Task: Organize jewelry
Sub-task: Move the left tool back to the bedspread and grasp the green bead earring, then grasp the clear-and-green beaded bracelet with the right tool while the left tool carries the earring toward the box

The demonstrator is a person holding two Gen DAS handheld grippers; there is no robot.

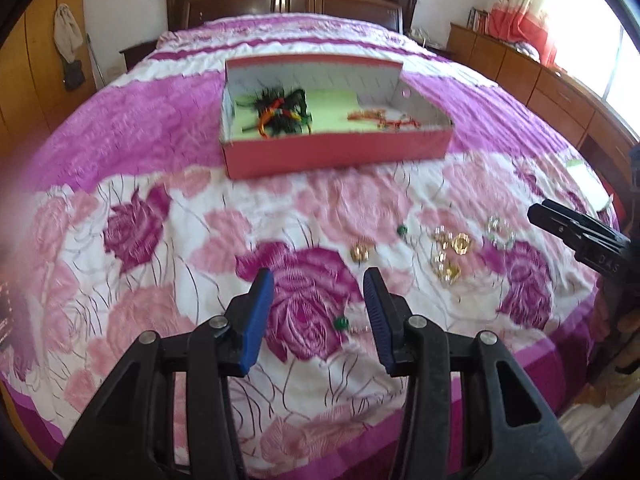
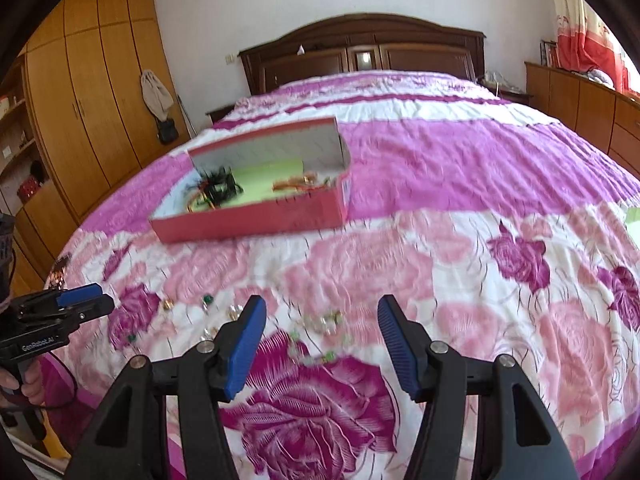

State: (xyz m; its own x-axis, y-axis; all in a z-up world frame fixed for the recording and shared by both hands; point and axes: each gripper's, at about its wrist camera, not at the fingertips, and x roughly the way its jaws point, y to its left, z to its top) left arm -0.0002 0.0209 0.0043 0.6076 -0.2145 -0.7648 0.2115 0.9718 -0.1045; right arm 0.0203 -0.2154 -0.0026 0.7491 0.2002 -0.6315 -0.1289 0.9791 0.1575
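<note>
A pink cardboard box [image 1: 336, 154] lies open on the floral bedspread; it also shows in the right wrist view [image 2: 256, 220]. Inside are a tangle of dark and coloured bands [image 1: 276, 110] on the left and red-gold chains [image 1: 376, 118] on the right. Loose gold rings [image 1: 450, 246] and a gold ring [image 1: 360, 252] lie on the bed, with a green bead [image 1: 341, 323] between my left gripper's fingers. My left gripper [image 1: 319, 280] is open and empty above the bed. My right gripper [image 2: 322, 308] is open and empty, over small clear and green pieces [image 2: 320, 326].
The bed [image 2: 460, 168] fills both views, with a dark wooden headboard [image 2: 360, 52] behind. Wooden wardrobes [image 2: 92, 92] stand on the left and low cabinets [image 2: 580, 104] on the right. The other gripper shows at each view's edge [image 1: 580, 240].
</note>
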